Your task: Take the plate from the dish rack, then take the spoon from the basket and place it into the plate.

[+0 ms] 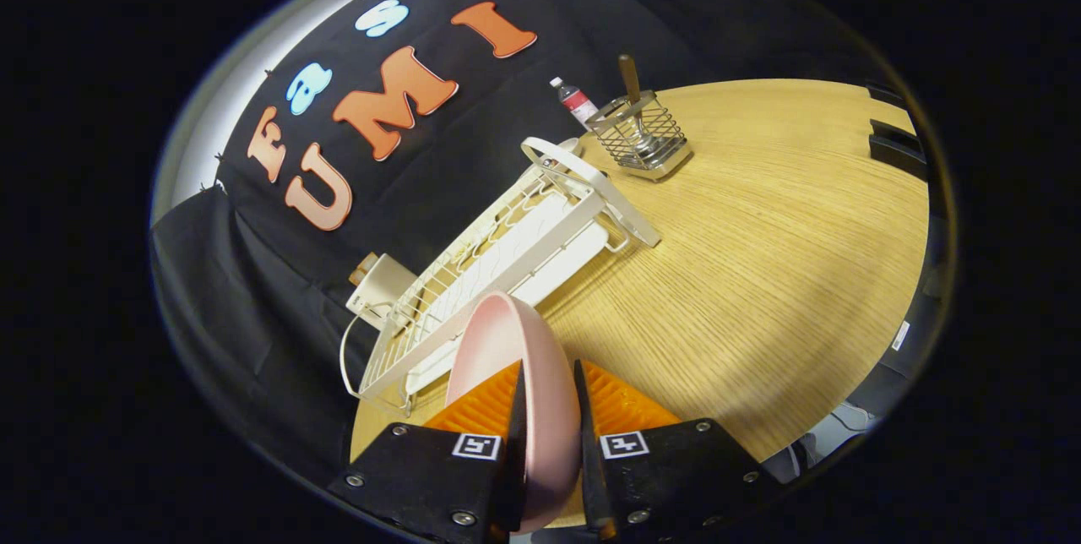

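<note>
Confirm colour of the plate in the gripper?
Pale pink plate, held edge-on between the gripper fingers; clearest in the gripper view.

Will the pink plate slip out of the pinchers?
Maybe. The pink plate looks smooth and hard, so it could slide; the gripper pinches only its rim, on edge. It seems stiff, not floppy, and likely light. Set flat on the wooden table, it shouldn't roll.
</note>
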Action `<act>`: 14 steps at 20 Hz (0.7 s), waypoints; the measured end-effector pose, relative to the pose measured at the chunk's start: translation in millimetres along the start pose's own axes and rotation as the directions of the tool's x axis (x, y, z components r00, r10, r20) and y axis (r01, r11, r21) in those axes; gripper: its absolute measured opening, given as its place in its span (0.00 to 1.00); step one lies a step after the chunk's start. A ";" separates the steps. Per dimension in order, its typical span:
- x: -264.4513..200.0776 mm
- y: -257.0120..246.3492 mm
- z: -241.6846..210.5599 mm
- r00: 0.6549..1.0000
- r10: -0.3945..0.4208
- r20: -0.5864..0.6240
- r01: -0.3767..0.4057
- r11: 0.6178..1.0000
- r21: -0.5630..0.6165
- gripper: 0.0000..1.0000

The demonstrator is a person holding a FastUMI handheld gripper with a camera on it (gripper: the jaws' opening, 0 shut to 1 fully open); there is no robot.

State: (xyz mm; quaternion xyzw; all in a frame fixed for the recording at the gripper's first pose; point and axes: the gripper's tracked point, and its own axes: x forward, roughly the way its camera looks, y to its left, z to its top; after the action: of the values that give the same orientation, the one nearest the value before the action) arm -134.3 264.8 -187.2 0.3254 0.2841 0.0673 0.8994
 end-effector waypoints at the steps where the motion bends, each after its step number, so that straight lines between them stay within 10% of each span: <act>1: 0.9 0.9 -2.3 1.000 0.005 -0.012 -0.005 1.000 0.002 0.30; 14: -0.5 -16.6 36.6 0.996 -0.065 0.064 0.081 0.958 -0.276 0.66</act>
State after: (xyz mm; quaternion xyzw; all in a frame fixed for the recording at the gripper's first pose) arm -115.5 231.7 -174.3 0.1870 0.2592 0.0643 0.9454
